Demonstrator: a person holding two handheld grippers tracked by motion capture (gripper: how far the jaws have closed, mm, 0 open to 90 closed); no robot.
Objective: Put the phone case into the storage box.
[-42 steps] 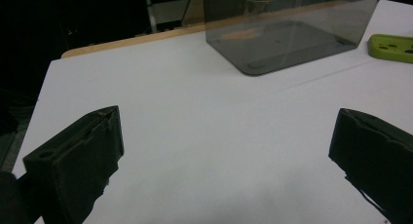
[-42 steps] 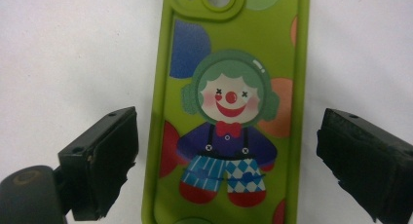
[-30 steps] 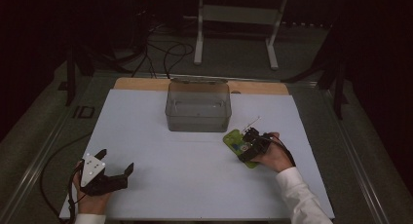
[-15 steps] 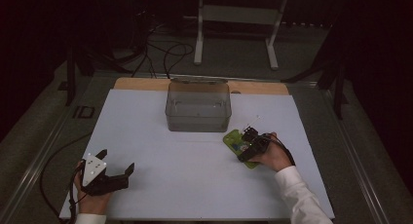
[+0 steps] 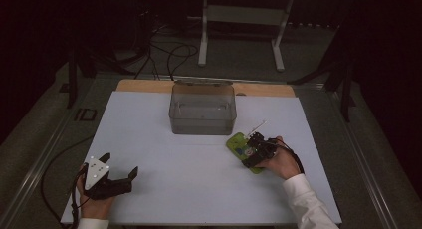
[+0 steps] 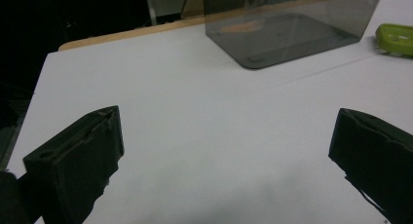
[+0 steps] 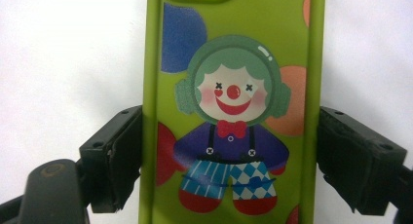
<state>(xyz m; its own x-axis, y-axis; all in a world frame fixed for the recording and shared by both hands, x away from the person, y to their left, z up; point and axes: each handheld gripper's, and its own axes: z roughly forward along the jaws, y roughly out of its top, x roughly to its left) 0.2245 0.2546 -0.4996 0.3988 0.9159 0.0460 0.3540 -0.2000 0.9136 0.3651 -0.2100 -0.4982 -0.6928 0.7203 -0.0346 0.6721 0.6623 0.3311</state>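
One green phone case point(image 7: 233, 112) sits pinched between the right gripper point(image 7: 234, 160) pads beside one clear box point(image 5: 202, 108), while the left gripper point(image 6: 229, 160) gapes empty.

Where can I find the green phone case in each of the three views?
High view: green phone case right of centre, under the right claw.
Left gripper view: top right corner.
Right gripper view: centre, between the jaws.
Shared landmark: the white table surface; the clear box appears in two views.
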